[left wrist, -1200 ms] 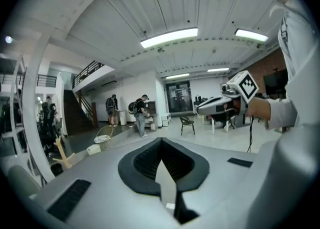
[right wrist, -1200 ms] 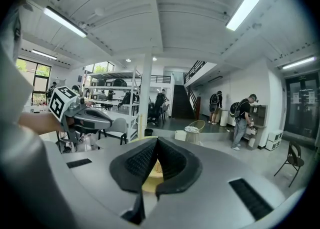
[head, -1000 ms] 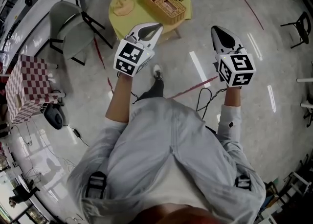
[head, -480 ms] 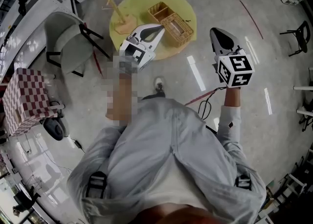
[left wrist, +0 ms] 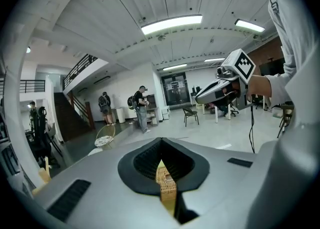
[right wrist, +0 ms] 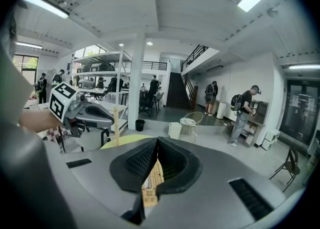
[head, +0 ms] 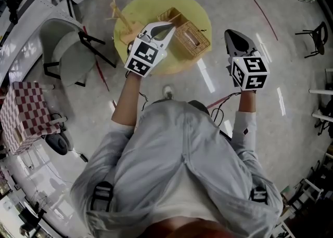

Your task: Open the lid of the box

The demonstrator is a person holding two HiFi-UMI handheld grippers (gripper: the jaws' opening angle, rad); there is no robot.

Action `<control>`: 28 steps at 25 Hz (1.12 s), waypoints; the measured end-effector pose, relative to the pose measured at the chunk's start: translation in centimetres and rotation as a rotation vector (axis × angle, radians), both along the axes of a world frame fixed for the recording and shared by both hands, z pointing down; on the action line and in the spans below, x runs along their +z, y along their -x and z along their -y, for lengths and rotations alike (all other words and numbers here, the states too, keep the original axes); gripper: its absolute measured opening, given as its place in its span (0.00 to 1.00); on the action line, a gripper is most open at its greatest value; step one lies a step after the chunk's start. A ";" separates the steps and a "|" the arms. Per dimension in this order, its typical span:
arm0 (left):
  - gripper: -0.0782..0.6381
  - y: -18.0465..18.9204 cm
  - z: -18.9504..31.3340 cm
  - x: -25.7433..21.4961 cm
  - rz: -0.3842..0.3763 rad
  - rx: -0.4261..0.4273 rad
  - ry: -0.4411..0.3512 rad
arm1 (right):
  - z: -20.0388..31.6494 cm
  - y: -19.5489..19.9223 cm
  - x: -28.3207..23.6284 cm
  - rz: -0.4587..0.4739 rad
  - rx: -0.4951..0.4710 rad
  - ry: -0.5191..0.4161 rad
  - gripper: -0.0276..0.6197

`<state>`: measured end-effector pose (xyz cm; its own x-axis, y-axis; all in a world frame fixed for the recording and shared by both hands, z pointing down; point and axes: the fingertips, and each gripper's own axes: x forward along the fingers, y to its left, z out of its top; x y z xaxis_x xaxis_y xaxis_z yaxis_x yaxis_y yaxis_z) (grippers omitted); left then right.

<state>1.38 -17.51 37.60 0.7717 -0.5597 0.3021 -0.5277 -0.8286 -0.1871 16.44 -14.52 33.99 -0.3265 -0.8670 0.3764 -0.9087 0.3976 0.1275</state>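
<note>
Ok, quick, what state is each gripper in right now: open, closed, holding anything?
Left gripper: closed, holding nothing.
Right gripper: closed, holding nothing.

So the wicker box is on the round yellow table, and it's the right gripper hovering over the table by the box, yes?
Not quite. The head view shows the left gripper over the yellow table beside the wicker box; the right gripper is out over the floor.
</note>
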 end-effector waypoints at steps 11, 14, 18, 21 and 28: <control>0.15 -0.2 3.6 3.5 -0.066 -0.059 0.146 | 4.9 -1.3 5.3 -0.037 -0.035 0.127 0.08; 0.15 -0.2 5.4 5.8 -0.071 -0.115 0.191 | 7.2 -1.7 7.7 -0.041 -0.076 0.169 0.08; 0.15 -0.7 7.4 8.6 -0.110 -0.222 0.249 | 9.9 -2.8 11.1 -0.035 -0.150 0.220 0.08; 0.15 -1.3 8.4 10.8 -0.090 -0.281 0.287 | 12.0 -3.2 13.7 -0.039 -0.219 0.262 0.08; 0.15 -2.9 9.3 15.5 -0.059 -0.374 0.381 | 14.1 -3.8 20.3 -0.047 -0.364 0.376 0.11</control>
